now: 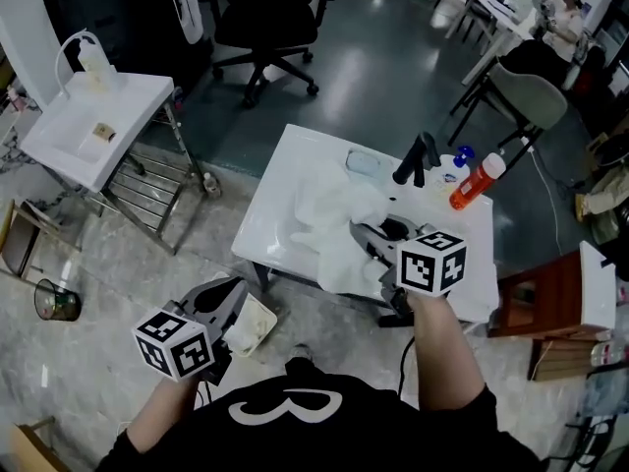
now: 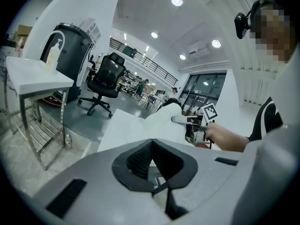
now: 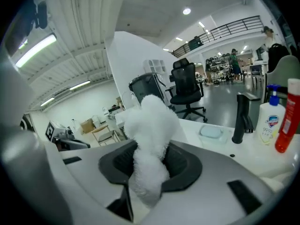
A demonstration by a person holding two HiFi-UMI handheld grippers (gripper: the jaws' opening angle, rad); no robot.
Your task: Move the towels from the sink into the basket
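Right gripper (image 1: 366, 239) has its jaws clamped on the fluffy white towel (image 1: 329, 214), and the cloth bunches up between them! The rest of the towel spreads out at the gripper's 9 o'clock, over the white sink (image 1: 280, 190). Left gripper (image 1: 234, 298) sits at 7 o'clock in the head view, jaws pressed together on nothing.

Glossy grey floor (image 1: 393, 37), black office chair (image 1: 265, 18), ceiling lights (image 2: 176, 1)

No legible text anywhere.
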